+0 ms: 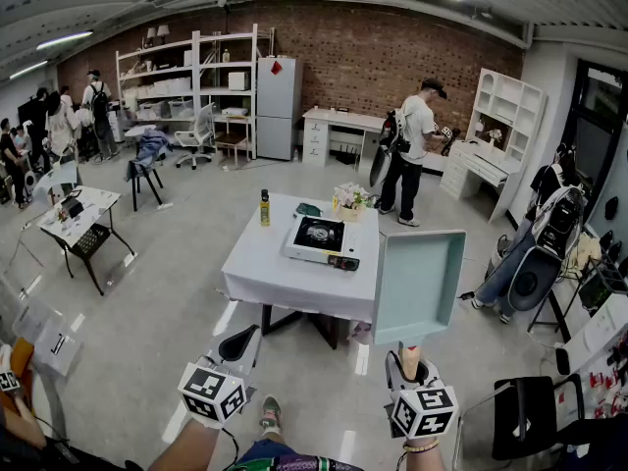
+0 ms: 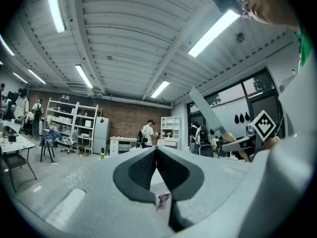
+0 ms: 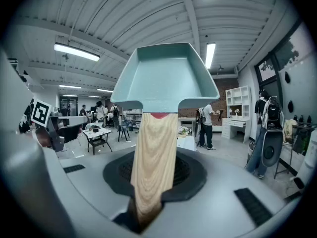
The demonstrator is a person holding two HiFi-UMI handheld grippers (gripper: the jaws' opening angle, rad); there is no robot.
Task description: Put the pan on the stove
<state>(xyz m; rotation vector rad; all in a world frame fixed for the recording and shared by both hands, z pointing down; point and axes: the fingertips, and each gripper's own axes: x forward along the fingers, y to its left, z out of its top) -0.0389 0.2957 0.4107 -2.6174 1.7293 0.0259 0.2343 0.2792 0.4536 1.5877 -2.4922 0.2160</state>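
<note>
One teal pan (image 1: 419, 285) raised, right gripper (image 3: 152, 177) pinching its wooden handle (image 3: 156, 138), left gripper (image 2: 156, 155) jaws pressed together

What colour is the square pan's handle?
The wooden handle of the light teal square pan is pale tan wood grain; best in the right gripper view.
</note>
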